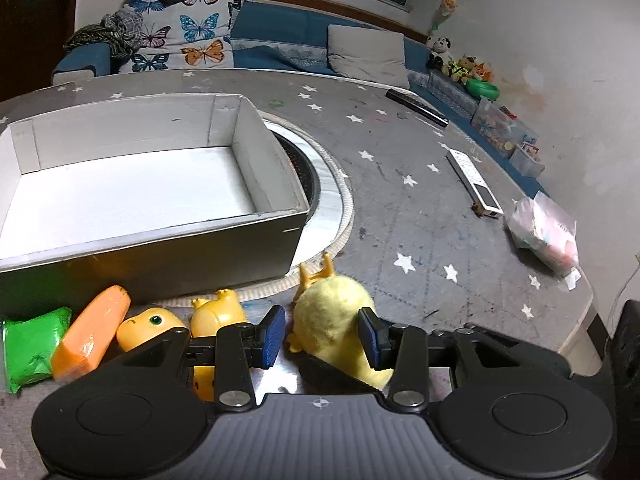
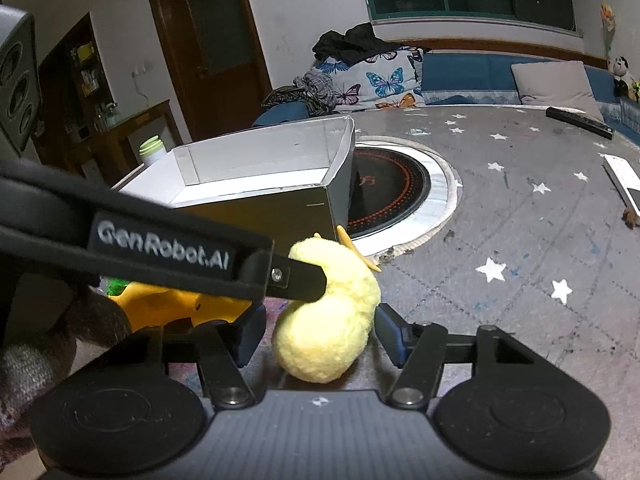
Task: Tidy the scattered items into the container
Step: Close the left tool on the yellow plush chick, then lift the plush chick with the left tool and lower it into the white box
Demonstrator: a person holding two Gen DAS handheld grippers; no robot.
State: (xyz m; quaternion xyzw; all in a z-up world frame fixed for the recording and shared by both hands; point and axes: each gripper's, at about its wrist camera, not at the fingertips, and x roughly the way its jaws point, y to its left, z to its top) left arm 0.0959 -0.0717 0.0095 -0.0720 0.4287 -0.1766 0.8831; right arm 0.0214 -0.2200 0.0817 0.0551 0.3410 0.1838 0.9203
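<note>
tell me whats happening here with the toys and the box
A person with a handheld gripper in each hand is tidying toys into the white cardboard box, which looks empty so far. Both the left gripper and the right gripper are open around the same yellow plush chick, neither closed on it yet. A yellow plastic toy, an orange case and a green packet lie on the table in front of the box.

A box (image 1: 152, 236) was set on the table (image 1: 400, 216), over the edge of a round inset (image 1: 320, 192) at its 3 o'clock. Before the box's near wall a packet (image 1: 32, 344), a case (image 1: 92, 336), a toy (image 1: 216, 316) and a plush (image 1: 336, 332) were ranged from 9 to 3 o'clock. A remote (image 1: 474, 182) was laid well apart at 2 o'clock.
</note>
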